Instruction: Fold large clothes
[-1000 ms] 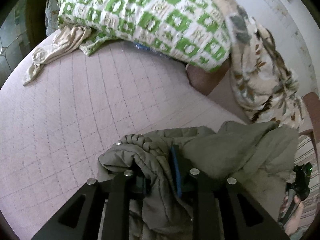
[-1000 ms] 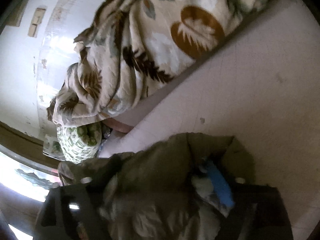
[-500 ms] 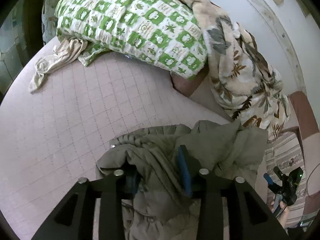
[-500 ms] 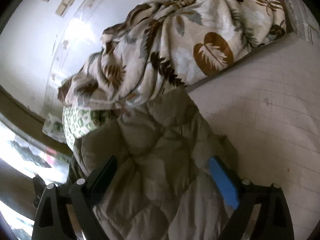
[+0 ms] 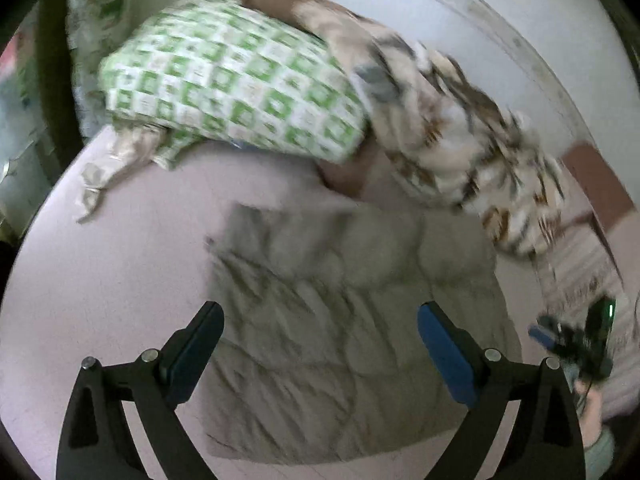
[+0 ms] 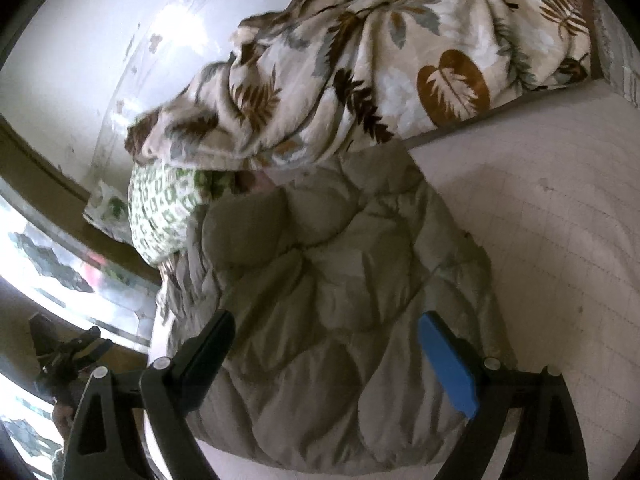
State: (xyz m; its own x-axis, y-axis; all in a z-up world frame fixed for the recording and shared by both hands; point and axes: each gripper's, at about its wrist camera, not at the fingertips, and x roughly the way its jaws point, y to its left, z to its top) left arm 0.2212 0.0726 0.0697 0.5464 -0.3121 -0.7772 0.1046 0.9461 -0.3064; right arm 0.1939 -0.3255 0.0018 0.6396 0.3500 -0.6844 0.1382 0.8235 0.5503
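a: status of the near field first. state of each tong?

b: left gripper [image 5: 320, 328]: jaws spread wide and opening further, pads clear of cloth, nothing grasped. right gripper [image 6: 326, 338]: jaws spread wide, nothing between the pads but the view down onto fabric; released.

a: location of the work item?

b: the olive quilted jacket [image 5: 344, 332] lies folded on the pink quilted mattress [image 5: 132, 240], filling the lower centre of both wrist views, directly under and ahead of both grippers. in the right wrist view the jacket [image 6: 340, 300] runs its long axis from the lower centre toward the upper centre of the frame.

a: which hand is nearer?

b: judged about equal; each frames the jacket between its fingers. the right gripper also shows at the lower right edge of the left wrist view, beside the jacket's right edge.

a: far field?

b: green-checked bedding [image 5: 236, 80] at upper centre, leaf-print blanket [image 6: 380, 60] beyond the jacket's far end, against the wall. the blanket appears to overlap that far end.
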